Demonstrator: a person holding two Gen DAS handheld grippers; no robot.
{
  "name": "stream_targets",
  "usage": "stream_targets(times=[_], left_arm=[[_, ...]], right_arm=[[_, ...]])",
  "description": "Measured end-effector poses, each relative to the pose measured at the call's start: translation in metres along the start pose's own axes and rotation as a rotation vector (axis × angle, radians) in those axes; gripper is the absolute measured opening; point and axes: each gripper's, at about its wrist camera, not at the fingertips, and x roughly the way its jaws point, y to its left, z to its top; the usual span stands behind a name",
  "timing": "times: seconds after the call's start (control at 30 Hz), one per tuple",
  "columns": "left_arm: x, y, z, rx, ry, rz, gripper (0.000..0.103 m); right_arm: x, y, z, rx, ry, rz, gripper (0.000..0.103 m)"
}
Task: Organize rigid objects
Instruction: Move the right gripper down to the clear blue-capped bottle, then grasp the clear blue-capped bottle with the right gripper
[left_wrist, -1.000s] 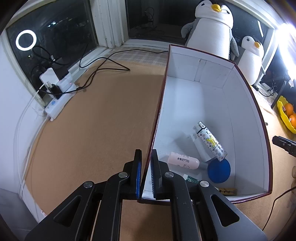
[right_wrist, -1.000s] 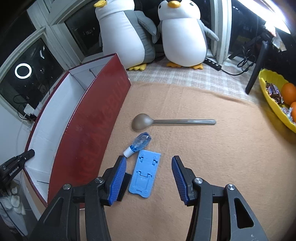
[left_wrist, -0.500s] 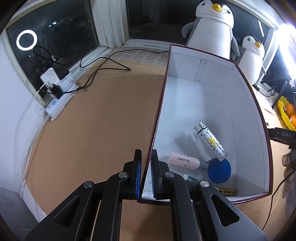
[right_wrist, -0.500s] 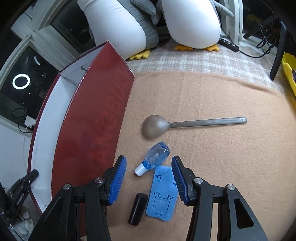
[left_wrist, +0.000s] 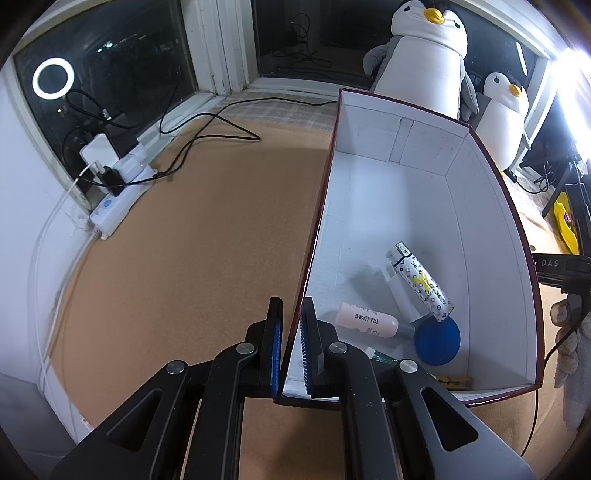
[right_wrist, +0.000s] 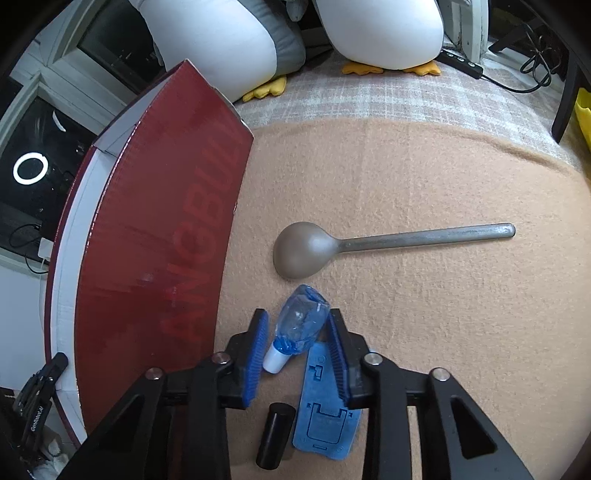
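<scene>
1. Left gripper (left_wrist: 291, 343): jaws clamped on box (left_wrist: 491, 236) wall, lower centre of frame.
2. Right gripper (right_wrist: 297, 341): jaws just closing, narrow around blue bottle (right_wrist: 301, 323), lower centre; contact unclear.
3. Spoon (right_wrist: 369, 245) above, apart.

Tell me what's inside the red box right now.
Inside the red box: a pink tube, a patterned lighter leaning over a white tube, and a blue disc. The left tool hides most of a green item and a wooden piece.

Crumpled blue bottle (right_wrist: 301, 325), white cap, flat on tan blanket beside red box (right_wrist: 155, 258).
</scene>
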Motion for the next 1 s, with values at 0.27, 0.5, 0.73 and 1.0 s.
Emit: stream_targets(times=[0.27, 0.5, 0.73, 1.0], left_arm=[[0.0, 0.0, 0.0, 0.001, 0.0, 0.0, 0.008], [0.0, 0.0, 0.0, -0.001, 0.0, -0.002, 0.008], [0.0, 0.0, 0.0, -0.002, 0.0, -0.002, 0.008], [0.001, -0.001, 0.0, -0.004, 0.0, -0.002, 0.008]], right_arm=[[0.002, 0.009, -0.002, -0.042, -0.015, -0.043, 0.024], [0.006, 0.024, -0.001, -0.129, -0.004, -0.115, 0.025], [0.009, 0.034, -0.003, -0.195, -0.017, -0.153, 0.024], [-0.004, 0.033, -0.012, -0.179, -0.063, -0.129, 0.023]])
